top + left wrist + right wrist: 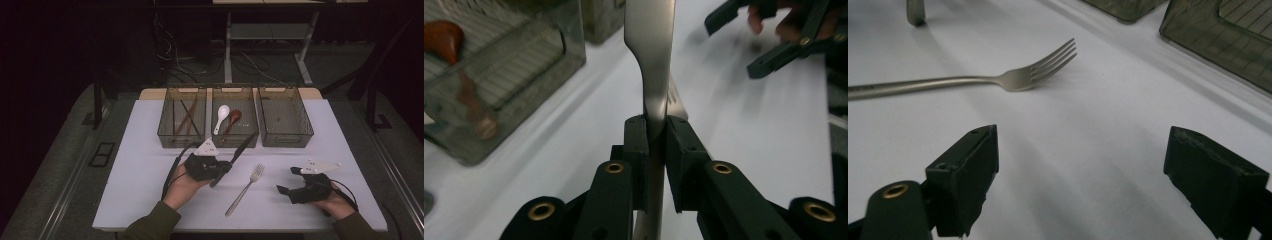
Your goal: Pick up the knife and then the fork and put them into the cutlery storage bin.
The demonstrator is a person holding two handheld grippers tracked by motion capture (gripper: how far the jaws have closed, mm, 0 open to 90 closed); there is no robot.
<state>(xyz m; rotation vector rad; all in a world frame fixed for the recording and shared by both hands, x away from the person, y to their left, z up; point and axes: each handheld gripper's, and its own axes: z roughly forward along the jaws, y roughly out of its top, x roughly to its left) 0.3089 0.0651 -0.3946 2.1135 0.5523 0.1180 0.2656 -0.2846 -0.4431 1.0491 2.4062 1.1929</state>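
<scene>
My left gripper (226,166) (656,126) is shut on a long metal knife (244,146) (651,50), held slanting above the white table top (140,165) with its far end toward the middle bin (235,136). One end of the knife (915,12) shows at the top left of the right gripper view. A metal fork (245,189) (973,80) lies flat on the table between the two grippers, tines pointing away. My right gripper (287,181) (1080,155) rests low at the right, open, with nothing between its jaws.
Three clear grey bins stand in a row at the back. The left bin (165,120) holds brown chopsticks (186,117). The middle one holds a white spoon (221,117) and a brown spoon (231,121). The right bin (300,120) has nothing in it.
</scene>
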